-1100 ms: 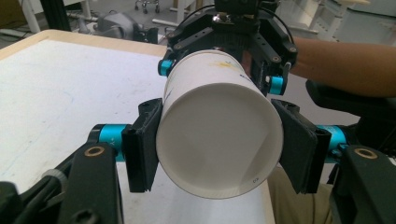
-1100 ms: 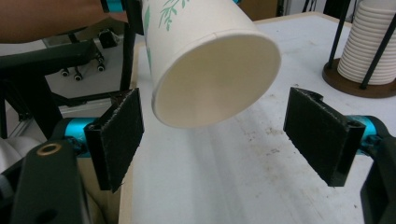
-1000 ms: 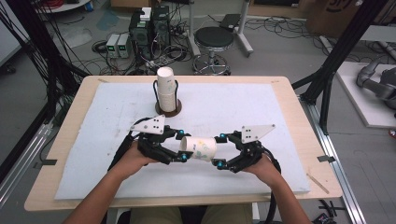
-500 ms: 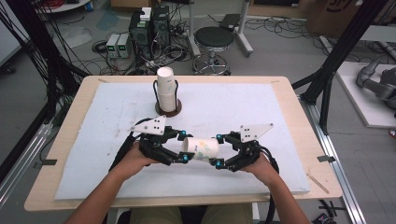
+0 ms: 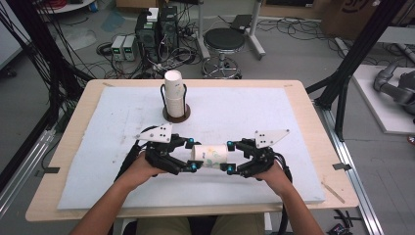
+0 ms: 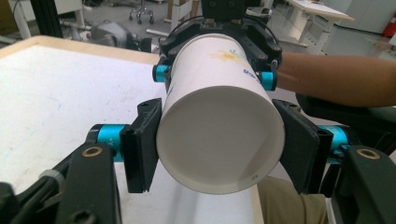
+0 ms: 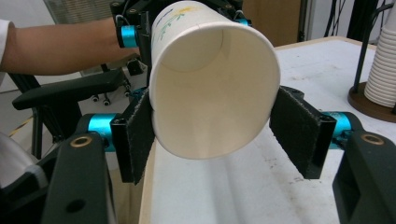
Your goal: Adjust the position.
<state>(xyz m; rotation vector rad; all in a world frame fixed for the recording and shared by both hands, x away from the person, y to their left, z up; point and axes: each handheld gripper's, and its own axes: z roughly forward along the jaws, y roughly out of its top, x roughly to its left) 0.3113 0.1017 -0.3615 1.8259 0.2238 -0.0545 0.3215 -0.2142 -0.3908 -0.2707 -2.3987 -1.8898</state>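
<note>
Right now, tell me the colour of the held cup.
White cup with a yellow-and-blue print; left gripper view.

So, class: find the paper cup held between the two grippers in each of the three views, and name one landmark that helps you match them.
High view: the paper cup lies sideways, low centre, between both grippers.
Left gripper view: cup at centre, closed base toward the camera.
Right gripper view: cup at centre, open mouth toward the camera.
Shared landmark: the stack of cups in its stand, at the right edge of the right gripper view.

Black hand-held gripper frames, cyan jaw joints, grey triangular top plates.
</note>
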